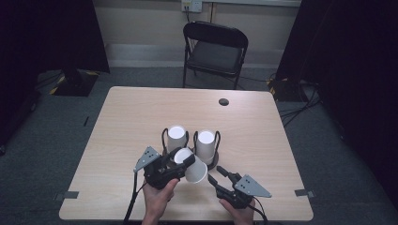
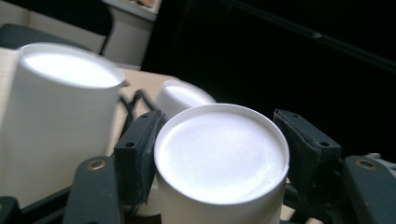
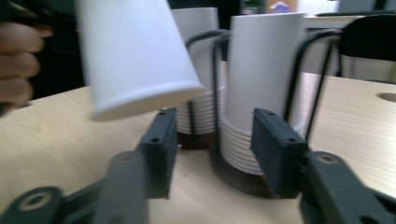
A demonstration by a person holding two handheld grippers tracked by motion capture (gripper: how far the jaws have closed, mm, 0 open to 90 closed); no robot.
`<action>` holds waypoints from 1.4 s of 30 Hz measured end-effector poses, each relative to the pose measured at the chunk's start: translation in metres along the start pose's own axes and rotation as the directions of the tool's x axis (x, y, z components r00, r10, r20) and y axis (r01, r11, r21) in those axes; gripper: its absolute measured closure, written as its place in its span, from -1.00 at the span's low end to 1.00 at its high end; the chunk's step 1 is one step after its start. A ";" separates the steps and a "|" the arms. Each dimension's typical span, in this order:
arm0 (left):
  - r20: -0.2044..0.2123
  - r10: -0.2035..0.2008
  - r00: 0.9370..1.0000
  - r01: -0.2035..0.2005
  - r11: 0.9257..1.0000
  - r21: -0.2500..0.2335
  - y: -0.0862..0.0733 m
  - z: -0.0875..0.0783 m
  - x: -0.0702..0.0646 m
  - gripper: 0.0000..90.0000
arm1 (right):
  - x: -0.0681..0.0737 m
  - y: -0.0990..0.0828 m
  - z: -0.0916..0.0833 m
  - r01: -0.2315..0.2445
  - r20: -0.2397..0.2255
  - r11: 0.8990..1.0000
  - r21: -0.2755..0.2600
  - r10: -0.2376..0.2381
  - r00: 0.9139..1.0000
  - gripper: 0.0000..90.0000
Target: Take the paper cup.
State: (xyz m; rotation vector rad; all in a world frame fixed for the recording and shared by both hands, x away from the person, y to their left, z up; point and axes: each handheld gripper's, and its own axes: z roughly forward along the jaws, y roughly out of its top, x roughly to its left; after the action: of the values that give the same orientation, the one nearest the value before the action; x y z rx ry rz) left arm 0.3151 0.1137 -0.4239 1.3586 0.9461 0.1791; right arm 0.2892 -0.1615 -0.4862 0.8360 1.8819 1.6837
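A light wood table (image 1: 141,122) stands on grey carpet, with a black folding chair (image 1: 214,50) at its far side and dark curtains to left and right. A small round hole (image 1: 224,101) sits near the table's far edge.

Two wire cup holders stand side by side near the table's middle, each loaded with a stack of inverted white cups: the left stack (image 1: 176,137) and the right stack (image 1: 206,144). In the right gripper view the right stack (image 3: 261,79) shows several nested rims at its base, inside the black wire frame.

The left gripper (image 1: 180,164), held in the person's left hand (image 1: 158,196), is clamped on a single white cup (image 1: 192,165), just near of the stacks. The cup is tilted, lifted off the table, its wide mouth pointing near and right. In the left gripper view both pads press the sides of the cup (image 2: 222,158) near its closed bottom.

The right gripper (image 1: 218,176), held in the right hand (image 1: 240,214), sits near and right of the held cup. Its jaws stand apart with nothing between them, pointing toward the right stack's base. The held cup (image 3: 135,56) hangs above its left jaw.
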 end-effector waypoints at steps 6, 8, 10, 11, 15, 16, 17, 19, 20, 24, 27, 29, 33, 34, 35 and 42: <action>0.002 -0.010 1.000 0.009 1.000 0.010 -0.002 -0.002 0.003 -0.22 | 0.006 -0.002 0.005 0.037 -0.060 0.999 -0.022 -0.038 0.997 0.30; 0.015 -0.033 0.999 0.033 0.999 0.008 -0.002 -0.002 0.005 -0.22 | 0.008 -0.002 0.006 0.053 -0.070 0.998 -0.035 -0.055 0.996 0.34; 0.029 -0.048 0.998 0.048 0.999 0.012 -0.003 -0.003 0.006 -0.22 | 0.010 -0.002 0.007 0.067 -0.075 0.997 -0.049 -0.071 0.995 0.37; 0.035 -0.060 0.998 0.059 0.998 0.009 -0.003 -0.003 0.006 -0.22 | 0.010 -0.002 0.007 0.074 -0.079 0.996 -0.057 -0.078 0.994 0.37; 0.057 -0.086 0.995 0.085 0.996 0.020 -0.003 -0.006 0.007 -0.22 | 0.013 -0.001 0.008 0.106 -0.072 0.990 -0.090 -0.113 0.991 0.37; 0.057 -0.094 0.994 0.094 0.996 0.014 -0.003 -0.006 0.005 -0.22 | 0.013 -0.001 0.008 0.109 -0.075 0.989 -0.098 -0.117 0.990 0.37; 0.056 -0.086 0.995 0.085 0.996 0.016 -0.002 -0.007 0.003 -0.22 | 0.013 -0.001 0.008 0.115 -0.076 0.987 -0.109 -0.123 0.990 0.37; 0.063 -0.078 0.995 0.077 0.997 0.021 -0.001 -0.008 0.000 -0.22 | 0.013 0.000 0.008 0.130 -0.069 0.983 -0.128 -0.140 0.988 0.38; 0.071 -0.074 0.995 0.072 0.997 0.025 0.000 -0.008 -0.002 -0.22 | 0.013 0.001 0.008 0.135 -0.067 0.982 -0.130 -0.145 0.987 0.38; 0.090 -0.096 0.991 0.095 0.995 0.019 0.000 -0.008 -0.003 -0.22 | 0.013 0.005 0.010 0.153 -0.072 0.977 -0.146 -0.165 0.984 0.43; 0.104 -0.121 0.987 0.120 0.993 0.024 0.000 -0.008 -0.002 -0.22 | 0.012 0.008 0.012 0.164 -0.070 0.975 -0.153 -0.176 0.982 0.42; 0.110 -0.129 0.986 0.126 0.992 0.030 0.001 -0.007 -0.004 -0.22 | 0.013 0.011 0.014 0.178 -0.066 0.972 -0.153 -0.190 0.979 0.43; 0.104 -0.107 0.989 0.105 0.994 0.021 0.002 -0.008 -0.010 -0.23 | 0.015 0.015 0.019 0.200 -0.073 0.966 -0.164 -0.214 0.974 0.48; 0.104 -0.107 0.989 0.105 0.994 0.023 0.003 -0.008 -0.010 -0.22 | 0.015 0.015 0.020 0.199 -0.076 0.966 -0.166 -0.213 0.974 0.51; 0.117 -0.119 0.986 0.117 0.993 0.027 0.003 -0.007 -0.010 -0.22 | 0.015 0.015 0.020 0.198 -0.073 0.966 -0.168 -0.212 0.974 0.55; 0.121 -0.111 0.986 0.109 0.994 0.027 0.002 -0.004 -0.011 -0.23 | 0.011 0.016 0.024 0.186 -0.085 0.965 -0.183 -0.204 0.975 0.63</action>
State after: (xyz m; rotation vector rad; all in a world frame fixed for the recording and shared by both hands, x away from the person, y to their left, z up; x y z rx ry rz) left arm 0.3062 0.1108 -0.4167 1.3169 0.9186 0.0021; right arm 0.3004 -0.1356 -0.4727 0.4854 1.7865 1.7645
